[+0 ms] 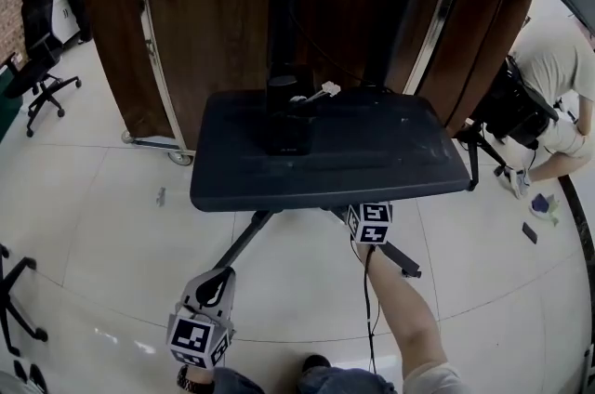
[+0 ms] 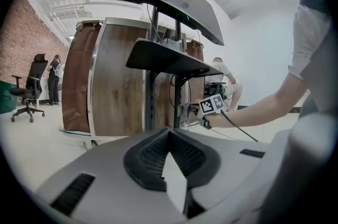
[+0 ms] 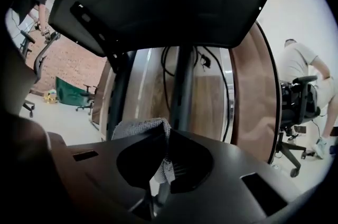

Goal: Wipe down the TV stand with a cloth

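Right gripper (image 3: pixel 168 136) pinching grey cloth (image 3: pixel 138 128), tucked under front edge of TV stand shelf (image 1: pixel 390 155), near the post (image 3: pixel 182 85). Left gripper (image 2: pixel 169 132) jaws pressed together, empty, low over open floor (image 1: pixel 93 216).

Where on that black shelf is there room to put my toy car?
The right half of the shelf is bare, from the pole to the right edge, and the front strip too. It is crowded by the pole, where a small white object lies.

Grey cloth (image 3: pixel 138 128), black TV stand (image 1: pixel 372 151)
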Motion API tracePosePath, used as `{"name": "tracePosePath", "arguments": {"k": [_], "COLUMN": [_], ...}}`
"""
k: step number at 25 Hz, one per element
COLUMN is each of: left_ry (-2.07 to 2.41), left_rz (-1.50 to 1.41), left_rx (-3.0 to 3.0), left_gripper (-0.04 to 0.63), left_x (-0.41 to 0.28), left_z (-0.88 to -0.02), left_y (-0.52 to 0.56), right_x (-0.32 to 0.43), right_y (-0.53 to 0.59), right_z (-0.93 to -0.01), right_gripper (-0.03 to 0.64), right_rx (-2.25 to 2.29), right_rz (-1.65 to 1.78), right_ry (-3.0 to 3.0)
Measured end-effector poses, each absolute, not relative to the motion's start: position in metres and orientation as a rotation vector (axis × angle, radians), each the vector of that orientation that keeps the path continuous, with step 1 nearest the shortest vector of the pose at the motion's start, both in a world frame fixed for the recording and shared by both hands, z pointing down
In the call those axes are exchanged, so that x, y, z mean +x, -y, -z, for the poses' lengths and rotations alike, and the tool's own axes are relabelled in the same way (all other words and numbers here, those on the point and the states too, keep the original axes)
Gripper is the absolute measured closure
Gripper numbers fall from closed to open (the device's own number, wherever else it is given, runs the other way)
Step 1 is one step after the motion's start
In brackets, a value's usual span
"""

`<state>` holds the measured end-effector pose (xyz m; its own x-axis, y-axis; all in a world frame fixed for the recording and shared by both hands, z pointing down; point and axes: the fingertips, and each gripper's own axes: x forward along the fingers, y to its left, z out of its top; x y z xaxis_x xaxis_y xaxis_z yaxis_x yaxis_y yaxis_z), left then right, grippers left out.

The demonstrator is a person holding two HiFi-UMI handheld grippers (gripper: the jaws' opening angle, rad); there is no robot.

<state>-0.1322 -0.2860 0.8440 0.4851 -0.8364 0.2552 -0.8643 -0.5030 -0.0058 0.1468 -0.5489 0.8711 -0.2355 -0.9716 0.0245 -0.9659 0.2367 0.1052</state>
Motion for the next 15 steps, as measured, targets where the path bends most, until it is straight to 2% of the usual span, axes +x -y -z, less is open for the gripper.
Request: {"name": "tracePosePath", "arguments": {"k": [3,6,9,12,15], "left_ry": [1.441,1.400,1.388,1.419,1.464], "left_rz": [-0.360,-0.376,-0.376,-0.365,-0.337], "left_rx": [2.608,2.594,2.566,2.565,2.543], "left_gripper": [0.568,0.568,0.568,0.568,0.568], "left_x": [-0.114,-0.103,-0.105,-0.117,-0.146], "left_z": [-0.864,-0.882,-0.890,-0.890,-0.887], "left_y": [0.297,0.297,0.292,0.297,0.297], "right_x": [0.163,0.174,0.170,0.137,0.065], "right_y": [0.586,0.603,0.572,0.550,0.544], "right_z": [-0.887,-0.978,-1.068,-1.080,-1.050], "right_gripper": [0.611,0.611,0.611,0.611,0.611], "right_rx": [1.848,1.756,1.650,1.586,1.491], "right_rz": [0.095,-0.097,-0.277,-0.274,-0.175], "right_ry": [2.311,2.162,2.072,2.159,2.336]}}
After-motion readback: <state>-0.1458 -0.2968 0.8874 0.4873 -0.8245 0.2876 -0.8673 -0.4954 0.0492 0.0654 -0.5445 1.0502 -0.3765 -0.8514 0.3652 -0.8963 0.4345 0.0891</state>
